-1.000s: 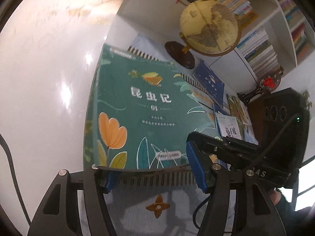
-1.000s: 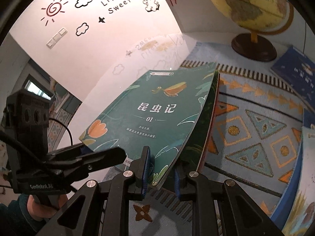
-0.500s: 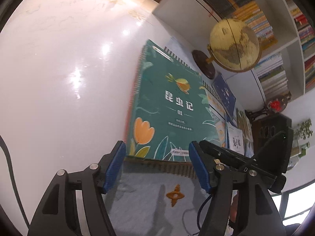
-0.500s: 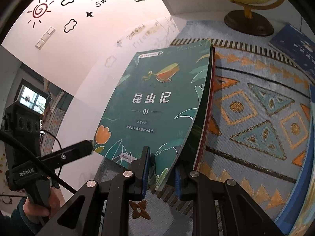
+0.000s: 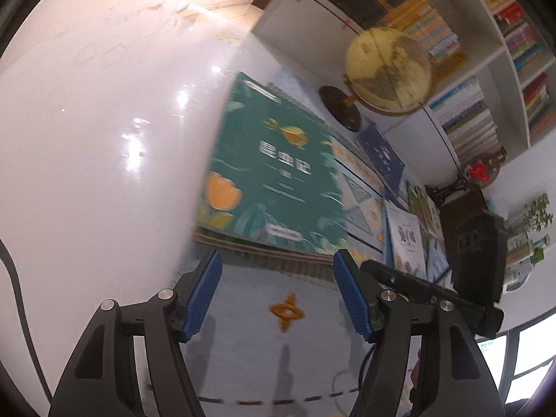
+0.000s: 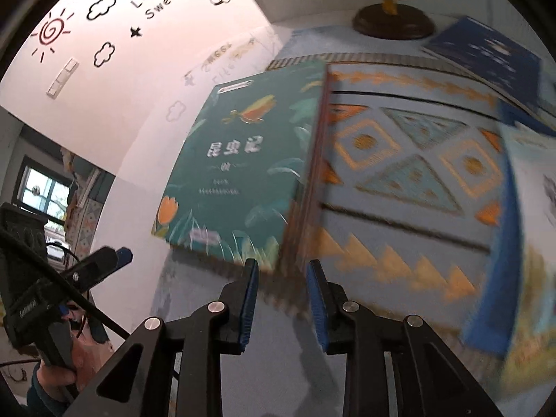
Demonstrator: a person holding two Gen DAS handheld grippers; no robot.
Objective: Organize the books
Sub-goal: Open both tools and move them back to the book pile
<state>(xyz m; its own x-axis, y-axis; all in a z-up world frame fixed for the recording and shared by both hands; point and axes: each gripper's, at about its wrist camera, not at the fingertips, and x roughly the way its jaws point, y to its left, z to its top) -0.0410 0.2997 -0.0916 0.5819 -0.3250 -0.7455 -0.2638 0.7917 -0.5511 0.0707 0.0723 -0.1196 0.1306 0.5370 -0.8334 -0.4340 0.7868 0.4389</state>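
A green book (image 5: 274,173) with an orange flower on its cover lies flat on a low pile at the left end of the patterned mat (image 5: 288,309). My left gripper (image 5: 278,267) hangs open just short of its near edge, with nothing between the blue pads. In the right wrist view the same green book (image 6: 243,173) lies just ahead of my right gripper (image 6: 283,267). Its jaws are opening, and its pads do not press on the book's near corner. The left gripper (image 6: 104,260) shows at the lower left, held by a hand.
A globe (image 5: 389,73) on a dark base stands at the mat's far end. A dark blue book (image 6: 486,55) lies near it, and more books (image 5: 406,236) lie to the right. A full bookshelf (image 5: 486,69) stands behind, and a glossy white tabletop (image 5: 104,139) spreads to the left.
The right gripper let go of the green book's corner and its jaws widened. Both grippers drew back from the book, which now lies flat on the pile.
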